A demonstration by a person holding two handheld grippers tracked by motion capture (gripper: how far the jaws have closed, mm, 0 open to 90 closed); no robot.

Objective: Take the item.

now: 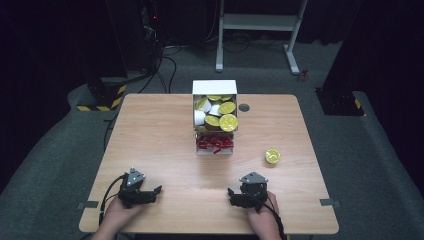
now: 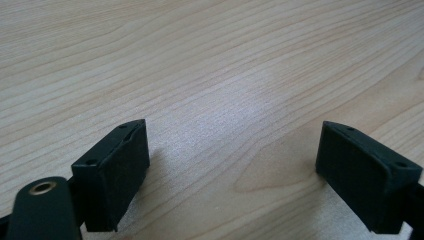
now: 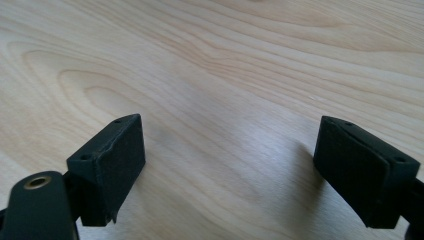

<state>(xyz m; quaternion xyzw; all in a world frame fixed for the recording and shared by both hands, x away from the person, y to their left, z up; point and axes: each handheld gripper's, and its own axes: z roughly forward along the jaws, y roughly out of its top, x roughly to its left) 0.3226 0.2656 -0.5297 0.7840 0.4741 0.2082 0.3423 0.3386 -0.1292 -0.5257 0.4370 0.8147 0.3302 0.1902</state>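
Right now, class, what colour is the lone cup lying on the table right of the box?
Yellow cup, clearest in the high view.

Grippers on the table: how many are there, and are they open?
2. The left gripper rests near the table's near-left edge, the right gripper near its near-right edge; both stand open on bare wood.

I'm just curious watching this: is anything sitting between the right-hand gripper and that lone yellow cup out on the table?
Nothing visible does. The right gripper, jaws open, rests near the table's front edge, and only bare wood lies between it and the yellow cup. The white box of cups stands off to the left.
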